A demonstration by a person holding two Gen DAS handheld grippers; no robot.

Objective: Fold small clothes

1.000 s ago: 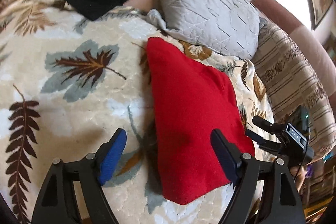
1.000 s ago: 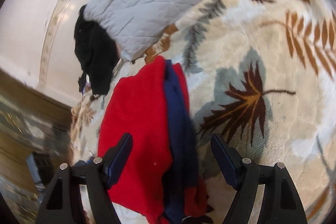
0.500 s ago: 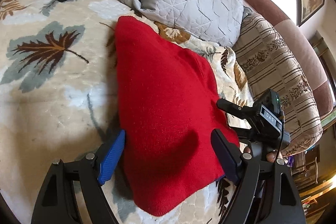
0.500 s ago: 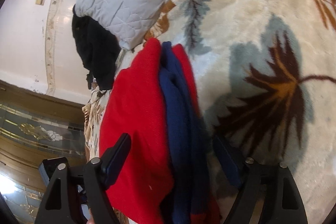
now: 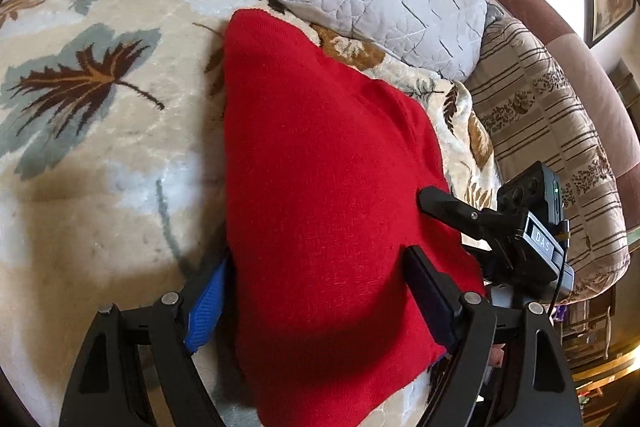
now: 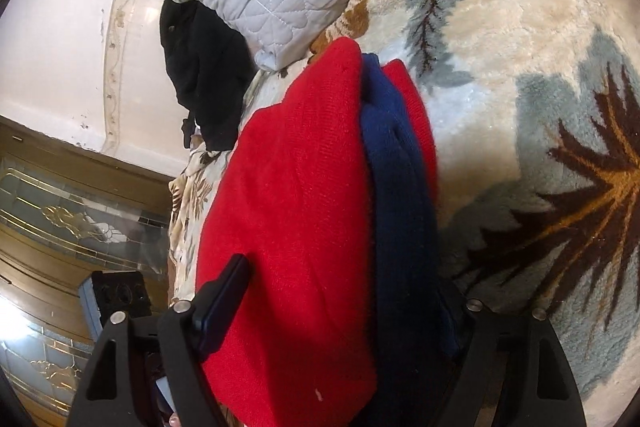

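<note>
Red knit sweater (image 5: 320, 187), folded w/ navy layer inside, lies near the leaf-print plush blanket's (image 5: 100, 155) edge. Both grippers dropped closer: left gripper (image 5: 316, 291) widening, right gripper (image 6: 344, 311) open, straddling it. Prob next fold.

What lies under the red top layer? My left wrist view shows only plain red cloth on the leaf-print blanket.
Observer: The right wrist view shows a navy layer sandwiched between folds of the red garment.
Operator: How does the right gripper stand to it?
Observer: The right gripper straddles that folded edge, open; one of its fingers shows over the red cloth, the other is hidden behind the navy fold.
</note>
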